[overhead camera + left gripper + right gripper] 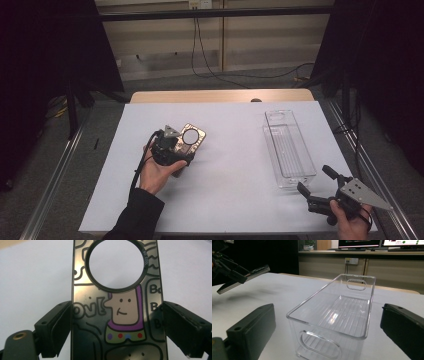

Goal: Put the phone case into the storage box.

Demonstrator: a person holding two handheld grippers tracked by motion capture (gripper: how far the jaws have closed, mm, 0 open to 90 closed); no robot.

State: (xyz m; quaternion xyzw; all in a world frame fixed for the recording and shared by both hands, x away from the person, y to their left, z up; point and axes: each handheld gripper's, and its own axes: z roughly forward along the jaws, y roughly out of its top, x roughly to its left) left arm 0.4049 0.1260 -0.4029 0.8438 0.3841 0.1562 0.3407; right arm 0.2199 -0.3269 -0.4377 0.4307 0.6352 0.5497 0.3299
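Cartoon-printed phone case (pixel 117 315), clamped in left claw (pixel 112 327)

Phone case (pixel 117 315): "Bo" repeated at edge; rest of lettering unreadable.

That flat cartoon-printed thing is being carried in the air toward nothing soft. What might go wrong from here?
Three risks, as I judge them:
1. The left gripper holds the phone case only by its two thin edges, lifted off the table, so it may slip or twist out.
2. Squeezing a thin case sideways might bow or pop it loose.
3. If it goes into the clear bin, its narrow opening and hard rim could catch a tilted case.
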